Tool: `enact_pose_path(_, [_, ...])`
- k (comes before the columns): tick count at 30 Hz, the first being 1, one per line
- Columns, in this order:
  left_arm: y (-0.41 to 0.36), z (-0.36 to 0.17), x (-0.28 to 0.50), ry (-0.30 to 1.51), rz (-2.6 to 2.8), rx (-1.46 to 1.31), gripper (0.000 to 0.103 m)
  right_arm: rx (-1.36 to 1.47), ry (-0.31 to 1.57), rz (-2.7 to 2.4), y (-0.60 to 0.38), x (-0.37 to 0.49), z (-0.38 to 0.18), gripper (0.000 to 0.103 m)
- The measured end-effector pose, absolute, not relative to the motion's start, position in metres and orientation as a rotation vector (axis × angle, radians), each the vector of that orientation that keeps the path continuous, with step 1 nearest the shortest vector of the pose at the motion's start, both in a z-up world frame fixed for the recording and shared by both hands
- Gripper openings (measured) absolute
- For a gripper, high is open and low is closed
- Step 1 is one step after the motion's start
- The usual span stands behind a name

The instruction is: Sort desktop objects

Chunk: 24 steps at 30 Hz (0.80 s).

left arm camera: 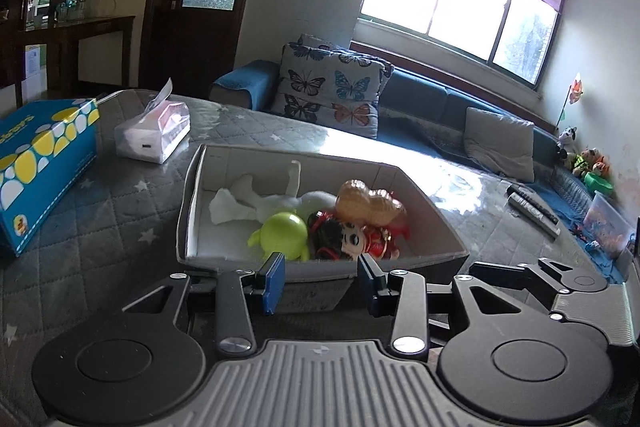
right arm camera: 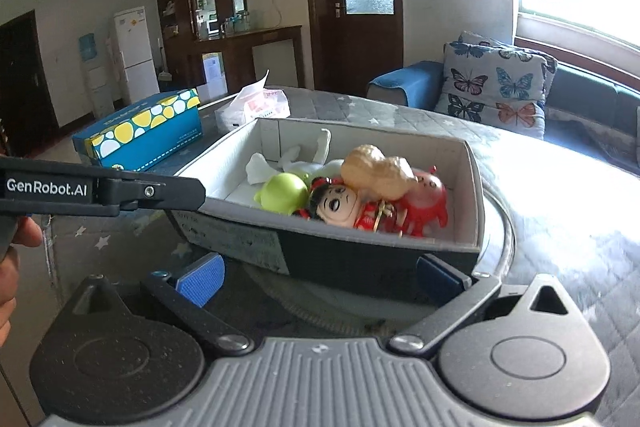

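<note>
Toys [right arm camera: 360, 191] piled in grey box [right arm camera: 476, 187] w/ tan peanut [right arm camera: 376, 169] on top, left gripper [left arm camera: 322, 281] fingers apart, empty, right gripper [right arm camera: 320, 281] wide apart at box's near wall.

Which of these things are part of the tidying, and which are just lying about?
Part of the job: grey storage box; in it, the green toy, doll, peanut toy, red figure, white toy.

Lying about: blue tissue box, tissue pack, remote controls, butterfly cushion.
</note>
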<state>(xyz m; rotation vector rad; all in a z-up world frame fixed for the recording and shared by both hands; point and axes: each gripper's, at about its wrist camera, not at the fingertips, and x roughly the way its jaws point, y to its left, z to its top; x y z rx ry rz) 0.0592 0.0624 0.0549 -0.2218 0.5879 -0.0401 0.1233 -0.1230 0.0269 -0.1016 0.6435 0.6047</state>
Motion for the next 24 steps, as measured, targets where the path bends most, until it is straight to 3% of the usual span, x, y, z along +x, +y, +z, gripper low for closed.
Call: enact_pose_path(24, [0.041,0.033,0.033,0.605,0.056,-0.142,0.042,0.049,0.694,0.465,-0.149,0.092,-0.004,0.103])
